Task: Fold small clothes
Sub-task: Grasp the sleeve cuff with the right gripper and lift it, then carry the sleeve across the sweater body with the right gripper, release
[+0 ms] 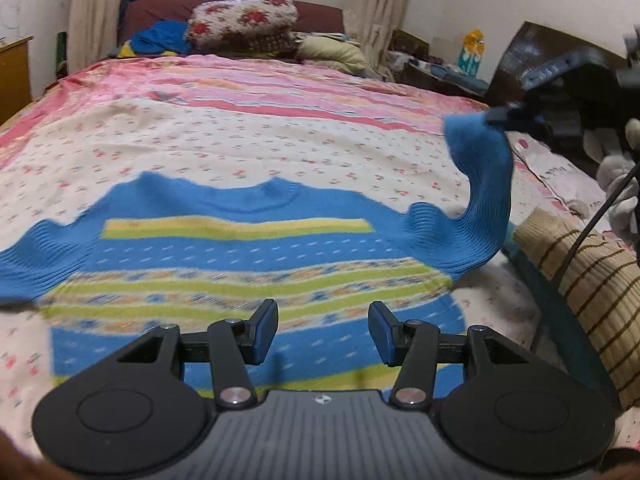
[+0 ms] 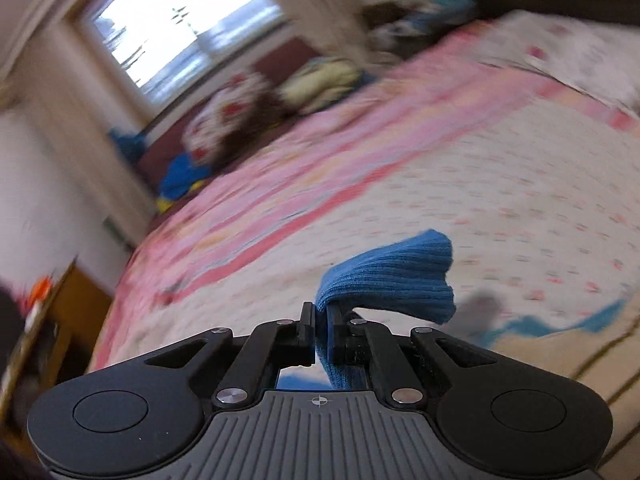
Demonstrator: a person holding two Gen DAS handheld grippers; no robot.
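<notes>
A small blue knit sweater with yellow-green patterned bands lies flat, front up, on the bed. My left gripper is open and empty, hovering just above the sweater's lower body. My right gripper is shut on the cuff of the sweater's right sleeve and holds it lifted above the bed. In the right wrist view the blue ribbed cuff sticks out from between the closed fingers of my right gripper. The left sleeve lies spread out on the bed.
The bed is covered by a floral sheet with pink stripes. A beige striped garment lies at the right edge. Pillows and folded bedding are piled at the headboard under the window. A wooden cabinet stands at the left.
</notes>
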